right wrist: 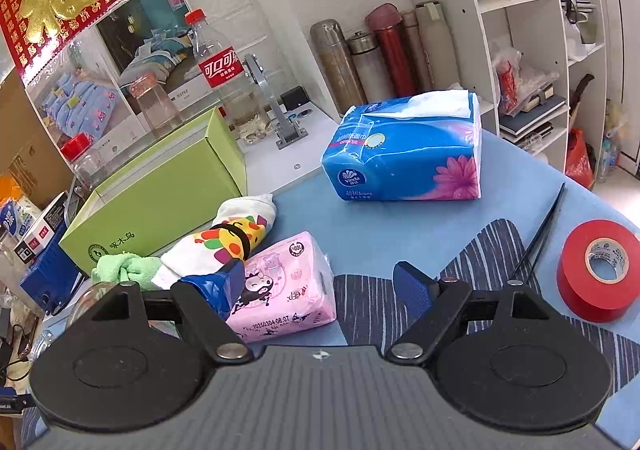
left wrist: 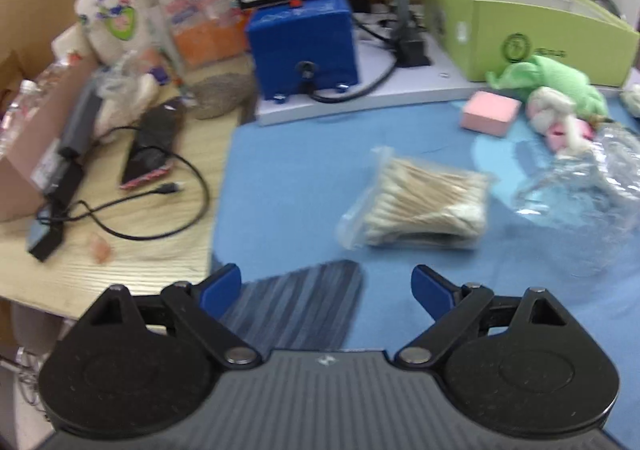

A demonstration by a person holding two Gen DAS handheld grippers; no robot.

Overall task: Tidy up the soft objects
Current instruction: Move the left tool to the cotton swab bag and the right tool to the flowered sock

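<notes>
In the left wrist view my left gripper [left wrist: 326,286] is open and empty above the blue mat, short of a clear bag of cotton swabs [left wrist: 420,201]. Beyond lie a pink sponge block [left wrist: 490,113], a green plush [left wrist: 556,77], a white-and-pink plush [left wrist: 558,117] and the green box [left wrist: 520,25]. In the right wrist view my right gripper [right wrist: 320,282] is open and empty, its left finger over a pink tissue pack [right wrist: 288,282]. A rolled printed cloth [right wrist: 224,238], a green cloth [right wrist: 124,268], a blue tissue pack [right wrist: 404,153] and the green box [right wrist: 160,193] lie ahead.
Crumpled clear plastic [left wrist: 588,185] lies right of the swabs. A blue machine [left wrist: 304,45], cables [left wrist: 160,209] and jars crowd the left. A red tape roll [right wrist: 600,274] and black chopsticks [right wrist: 540,234] lie on the right. Bottles [right wrist: 220,65] and flasks [right wrist: 372,57] stand behind.
</notes>
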